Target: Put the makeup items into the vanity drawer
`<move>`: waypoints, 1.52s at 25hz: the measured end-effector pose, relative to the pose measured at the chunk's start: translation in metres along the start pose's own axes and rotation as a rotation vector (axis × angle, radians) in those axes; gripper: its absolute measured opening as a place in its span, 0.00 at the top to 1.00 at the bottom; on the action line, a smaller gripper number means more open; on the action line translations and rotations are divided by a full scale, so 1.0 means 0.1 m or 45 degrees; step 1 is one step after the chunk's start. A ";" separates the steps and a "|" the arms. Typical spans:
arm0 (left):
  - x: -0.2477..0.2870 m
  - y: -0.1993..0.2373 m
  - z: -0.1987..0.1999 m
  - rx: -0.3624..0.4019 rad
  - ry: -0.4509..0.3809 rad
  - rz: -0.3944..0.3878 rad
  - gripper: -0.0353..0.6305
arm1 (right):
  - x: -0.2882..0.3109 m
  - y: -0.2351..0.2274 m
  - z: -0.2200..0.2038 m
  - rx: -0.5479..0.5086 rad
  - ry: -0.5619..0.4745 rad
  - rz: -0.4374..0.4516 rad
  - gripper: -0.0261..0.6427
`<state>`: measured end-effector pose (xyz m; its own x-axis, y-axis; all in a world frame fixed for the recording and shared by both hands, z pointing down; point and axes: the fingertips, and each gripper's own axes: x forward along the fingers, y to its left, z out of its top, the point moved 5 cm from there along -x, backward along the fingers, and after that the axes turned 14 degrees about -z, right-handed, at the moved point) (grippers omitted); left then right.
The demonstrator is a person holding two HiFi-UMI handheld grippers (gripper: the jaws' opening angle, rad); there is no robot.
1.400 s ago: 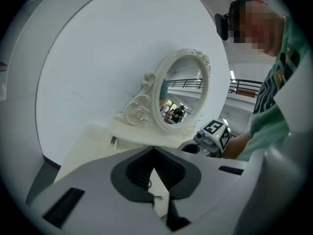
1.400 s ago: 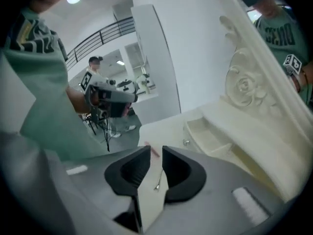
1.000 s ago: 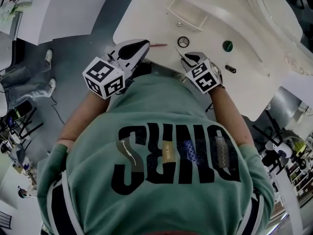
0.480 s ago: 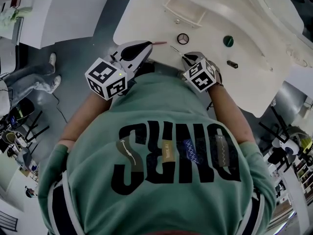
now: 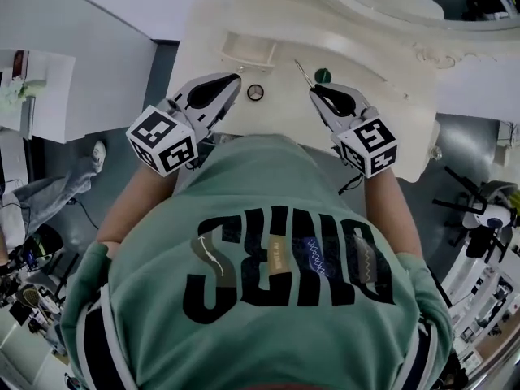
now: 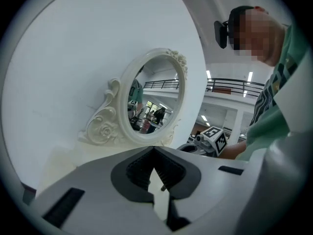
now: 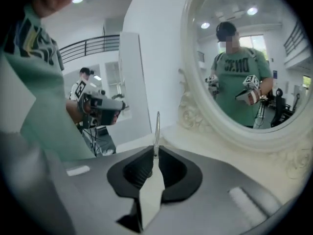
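A small open drawer (image 5: 246, 49) is seen resting on the cream vanity top (image 5: 357, 59), and the other places are given from it. The left gripper (image 5: 236, 78) is held just below the drawer's right end, above the vanity's near edge. In the left gripper view its jaws (image 6: 154, 148) are seen closed tip to tip. Only a small dark stub shows in the gap behind the tips, and what it is cannot be told. A small round dark-rimmed item (image 5: 255, 92) is seen lying on the vanity top a little below and to the right of the drawer, just beside the left gripper. The right gripper (image 5: 313, 90) is held further to the right of the drawer. Its jaws (image 7: 155, 153) are clamped on a slim silvery tool (image 7: 157, 129), which is gripped at its lower end and stands out past the fingertips. In the head view this tool (image 5: 302, 72) is seen slanting up and back toward the drawer, well clear of it. A round dark-green item (image 5: 323, 75) lies to the right of the drawer, just beside the tool. An oval mirror (image 7: 244, 67) in a carved white frame is seen behind the vanity.
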<state>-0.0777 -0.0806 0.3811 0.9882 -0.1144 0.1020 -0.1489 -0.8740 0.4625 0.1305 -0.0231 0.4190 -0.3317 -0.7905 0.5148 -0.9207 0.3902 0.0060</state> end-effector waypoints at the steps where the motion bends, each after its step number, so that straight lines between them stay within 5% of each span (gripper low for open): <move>1: 0.10 -0.05 0.11 0.023 -0.013 -0.033 0.95 | -0.17 -0.13 0.10 0.038 -0.061 -0.030 0.89; 9: 0.88 -0.44 0.77 0.163 -0.071 -0.270 0.95 | -1.40 -0.92 0.44 0.293 -0.454 -0.204 0.89; 15: 1.13 -0.63 0.91 0.190 -0.088 -0.338 0.95 | -1.80 -1.19 0.43 0.454 -0.608 -0.222 0.89; 38: 1.01 -0.46 0.95 0.173 -0.144 -0.254 0.95 | -1.63 -1.31 0.72 0.372 -0.591 -0.153 0.89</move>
<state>0.0327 -0.0974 0.2864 0.9964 0.0209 -0.0816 0.0476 -0.9391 0.3403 0.2901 0.0211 0.2728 -0.2155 -0.9720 0.0934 -0.9545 0.1894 -0.2304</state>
